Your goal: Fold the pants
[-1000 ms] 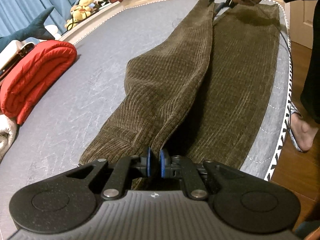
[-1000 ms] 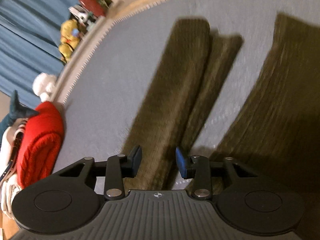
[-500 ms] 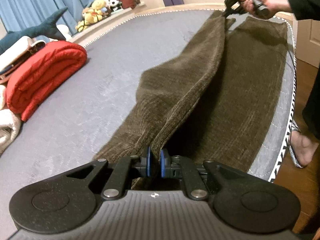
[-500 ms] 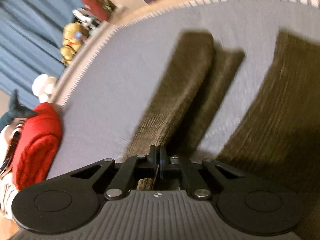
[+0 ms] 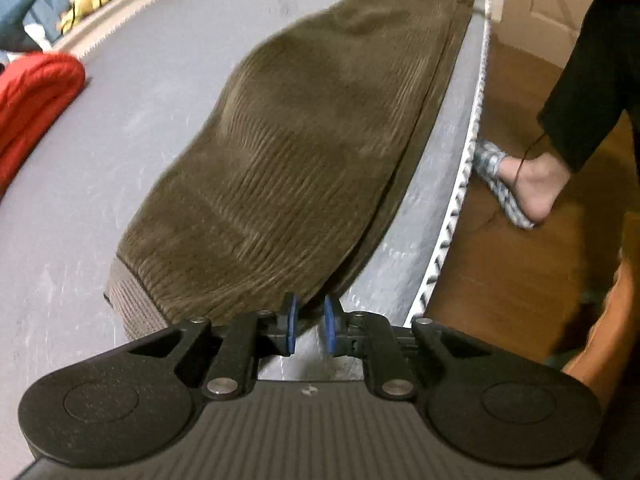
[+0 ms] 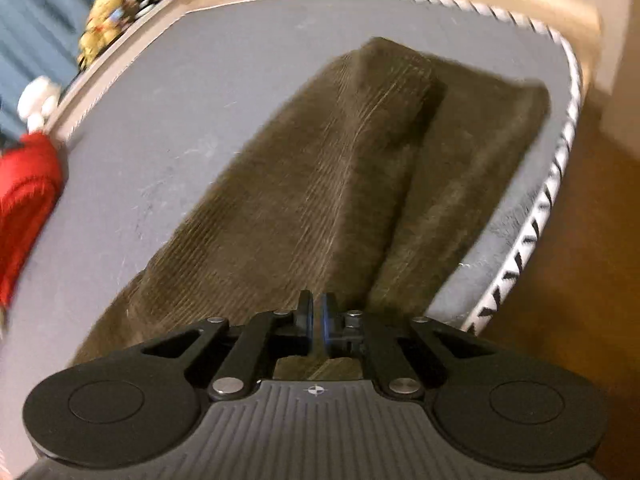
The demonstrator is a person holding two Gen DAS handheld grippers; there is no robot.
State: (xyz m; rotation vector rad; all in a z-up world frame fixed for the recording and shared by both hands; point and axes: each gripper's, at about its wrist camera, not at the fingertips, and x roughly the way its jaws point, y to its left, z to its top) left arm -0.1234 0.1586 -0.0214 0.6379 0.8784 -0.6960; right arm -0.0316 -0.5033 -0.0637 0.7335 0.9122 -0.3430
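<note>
The left gripper (image 5: 308,326) is standing with its blue-padded fingers (image 5: 290,322) parted, a clear gap between them and no cloth in that gap; the near corner of the brown corduroy pants (image 5: 304,152) is lying just beyond the fingertips, apart from them. The right gripper (image 6: 315,322) is showing its fingers drawn close together, with brown cloth visible between and below them, so it is clamping an edge of the pants (image 6: 320,184).

The pants are lying lengthwise on the grey mattress (image 5: 120,100), along the side nearest the wooden floor (image 5: 520,272). In the left wrist view one leg is lying on top of the other, the upper layer covering almost all of the lower one, whose edge is showing as a dark strip on the floor side. A ribbed waistband (image 5: 132,300) is showing at the near left corner of the garment. In the right wrist view the upper layer is rising toward the clamped fingers while the lower layer (image 6: 472,168) is lying flat beside it, toward the mattress's patterned piping (image 6: 536,216).

A rolled red blanket (image 5: 36,104) is resting on the mattress well apart from the pants, on the far side. Plush toys (image 5: 86,0) are sitting on a ledge beyond the mattress. The person's foot in a patterned slipper (image 5: 520,188) is standing on the floor near the mattress edge. Both views are blurring.
</note>
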